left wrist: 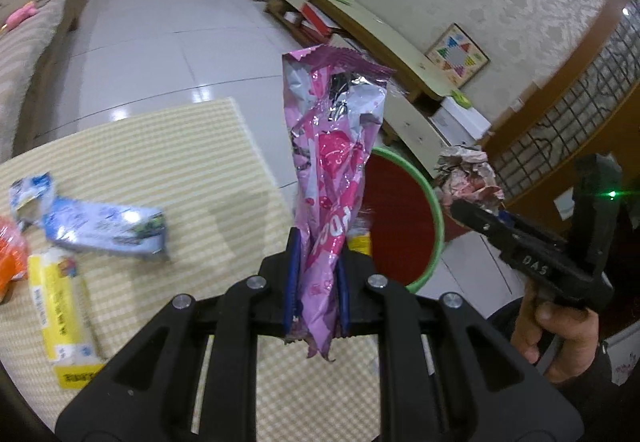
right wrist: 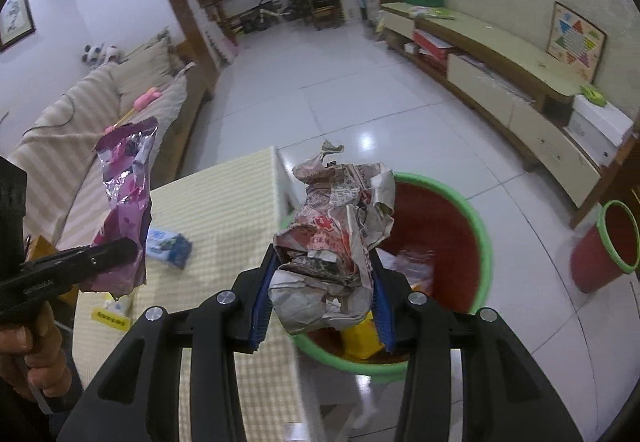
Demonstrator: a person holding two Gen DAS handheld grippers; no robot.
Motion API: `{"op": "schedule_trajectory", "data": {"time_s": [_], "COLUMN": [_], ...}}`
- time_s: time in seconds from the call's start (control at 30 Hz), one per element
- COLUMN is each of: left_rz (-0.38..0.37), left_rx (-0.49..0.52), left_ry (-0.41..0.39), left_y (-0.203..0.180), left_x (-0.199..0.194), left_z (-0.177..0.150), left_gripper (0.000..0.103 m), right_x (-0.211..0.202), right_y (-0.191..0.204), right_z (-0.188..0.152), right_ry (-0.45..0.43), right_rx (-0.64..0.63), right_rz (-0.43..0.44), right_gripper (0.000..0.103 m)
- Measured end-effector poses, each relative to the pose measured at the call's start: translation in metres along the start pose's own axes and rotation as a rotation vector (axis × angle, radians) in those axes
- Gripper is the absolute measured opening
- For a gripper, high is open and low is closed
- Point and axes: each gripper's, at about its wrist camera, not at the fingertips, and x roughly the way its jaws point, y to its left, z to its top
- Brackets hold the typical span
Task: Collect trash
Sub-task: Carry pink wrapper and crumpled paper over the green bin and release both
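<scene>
The left claw [left wrist: 316, 270] is pressed tight on a crinkled pink-and-silver foil snack wrapper [left wrist: 332, 145], which stands up from between the blue pads and reaches over the near rim of the red plastic bin with a green rim [left wrist: 432, 201]. The right claw [right wrist: 324, 278] pinches a crumpled ball of printed newspaper [right wrist: 340, 226] between its blue pads, held over the near edge of that same bin [right wrist: 472, 209]. In the left wrist view the right claw [left wrist: 476, 213] shows from the side with the paper ball [left wrist: 468, 177] at its tip, just right of the bin, and a person's hand [left wrist: 556, 330] grips its handle.

Inside the bin lie a yellow packet [right wrist: 360, 338] and some clear wrapping. The bin stands on the white tiled floor [right wrist: 360, 101], hard against the right edge of the surface [left wrist: 180, 161], which wears a yellow-and-white striped cloth.

On the surface, well left of the bin, lie a blue-and-white crumpled plastic packet [left wrist: 104, 226], a yellow-and-white carton [left wrist: 64, 314] and an orange wrapper [left wrist: 8, 262] at the edge of view.

Farther right of the bin a second, smaller red bin with a green rim [right wrist: 608, 246] sits on the floor. Beyond the bin a long pale low cabinet [right wrist: 500, 81] runs along the wall, and a striped sofa [right wrist: 80, 129] stands far left of it.
</scene>
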Motion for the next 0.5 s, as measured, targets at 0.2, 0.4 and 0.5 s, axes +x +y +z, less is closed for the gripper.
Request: {"op": "schedule_trajectory", "data": {"time_s": [0.2,0.4,0.5], "left_rz": [-0.054,-0.089,-0.101], "left_rx": [0.023,0.028,0.027], "left_ry": [0.034,0.071,0.089], "left_y": [-0.025,-0.040,-0.045], "left_x": [0.023,0.046,0.056], "left_z": [0.012,0.024,0.027], "left_gripper": [0.016,0.016,0.016], "right_x": [0.004,0.007,0.010], "right_y": [-0.018,-0.027,-0.028], "right_z": [-0.003,-0.001,-0.001], "right_ry": [0.010,0.011,0.018], "right_rx": [0.050,0.073,0.077], "right_rz": [0.008,-0.029,-0.041], "right_gripper": [0.040,0.041,0.041]}}
